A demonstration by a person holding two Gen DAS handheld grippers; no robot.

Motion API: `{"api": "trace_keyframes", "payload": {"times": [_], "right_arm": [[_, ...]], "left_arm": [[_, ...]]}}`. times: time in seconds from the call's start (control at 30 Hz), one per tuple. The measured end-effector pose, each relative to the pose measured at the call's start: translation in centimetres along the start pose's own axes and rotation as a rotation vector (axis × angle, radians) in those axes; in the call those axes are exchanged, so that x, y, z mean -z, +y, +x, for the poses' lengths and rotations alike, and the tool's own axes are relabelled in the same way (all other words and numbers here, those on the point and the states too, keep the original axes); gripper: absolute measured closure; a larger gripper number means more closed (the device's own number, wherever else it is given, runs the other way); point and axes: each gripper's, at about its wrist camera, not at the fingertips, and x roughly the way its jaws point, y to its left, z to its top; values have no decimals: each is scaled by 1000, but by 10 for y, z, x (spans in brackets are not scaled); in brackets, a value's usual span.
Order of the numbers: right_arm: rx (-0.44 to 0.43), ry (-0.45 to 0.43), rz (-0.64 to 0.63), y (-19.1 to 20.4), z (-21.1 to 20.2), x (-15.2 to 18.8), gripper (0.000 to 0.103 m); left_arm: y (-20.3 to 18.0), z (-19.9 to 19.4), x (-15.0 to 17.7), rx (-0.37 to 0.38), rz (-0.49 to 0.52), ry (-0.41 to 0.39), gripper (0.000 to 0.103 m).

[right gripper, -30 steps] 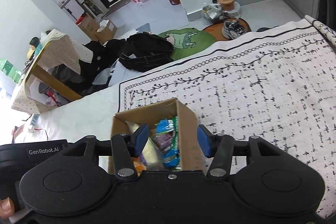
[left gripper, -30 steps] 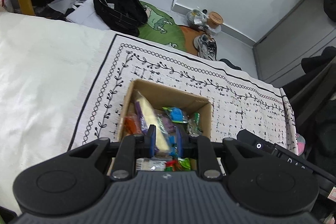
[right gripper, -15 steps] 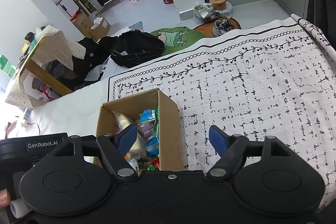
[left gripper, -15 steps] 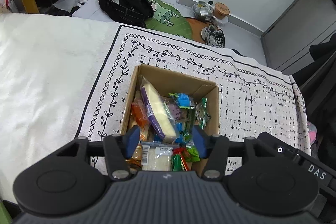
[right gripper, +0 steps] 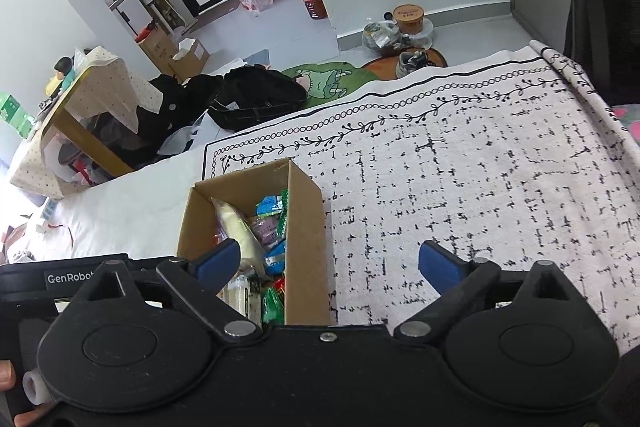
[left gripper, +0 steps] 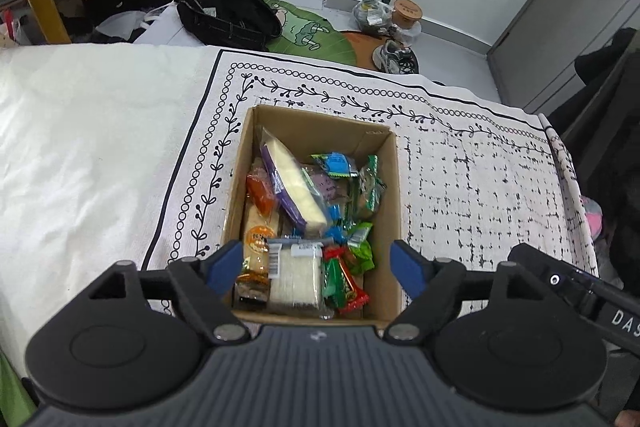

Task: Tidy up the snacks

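A brown cardboard box (left gripper: 394, 187) (right gripper: 306, 227) full of wrapped snacks stands on a black-patterned white cloth (left gripper: 472, 187). On top of the pile lies a long pale bar in a purple-edged clear wrapper (left gripper: 294, 189) (right gripper: 240, 231). My left gripper (left gripper: 316, 267) hovers open above the box's near end, with nothing between its blue pads. My right gripper (right gripper: 328, 263) is open too, above the box's right wall, and holds nothing. Other packets in the box are green, blue, orange and red.
The cloth (right gripper: 480, 187) spreads wide to the right of the box. Plain white bedding (left gripper: 80, 131) lies to the left. Beyond the edge are a black bag (left gripper: 228, 11), a green mat (left gripper: 308, 41), a shoe (left gripper: 394, 57) and a wooden table (right gripper: 80, 127).
My left gripper was shut on the pale bar over the box. It has let the bar go, opened wide and drawn up and back. My right gripper has opened wider and drifted right.
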Motion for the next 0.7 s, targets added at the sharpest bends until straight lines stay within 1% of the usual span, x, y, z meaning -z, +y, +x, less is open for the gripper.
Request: {"api": "trace_keyframes", "payload": {"times": [0.17, 0.2, 0.27, 0.4, 0.6, 0.67, 0.7], "right_arm": [[12, -26, 1, -5, -18, 7, 0], [12, -35, 4, -7, -23, 9, 0], [15, -43, 8, -9, -29, 12, 0], [23, -60, 13, -13, -42, 21, 0], [33, -76, 8, -17, -62, 35, 0], [40, -85, -1, -16, -69, 40, 0], [41, -89, -6, -16, -73, 42, 0]], "left_arm": [[-9, -12, 14, 8, 36, -20, 20], [-11, -15, 16, 10, 44, -25, 19], [-15, -21, 22, 22, 60, -30, 12], [-19, -34, 32, 54, 69, -39, 10], [-22, -55, 50, 54, 96, -78, 4], [-23, -60, 55, 60, 110, -82, 0], [-24, -63, 59, 60, 116, -88, 0]]}}
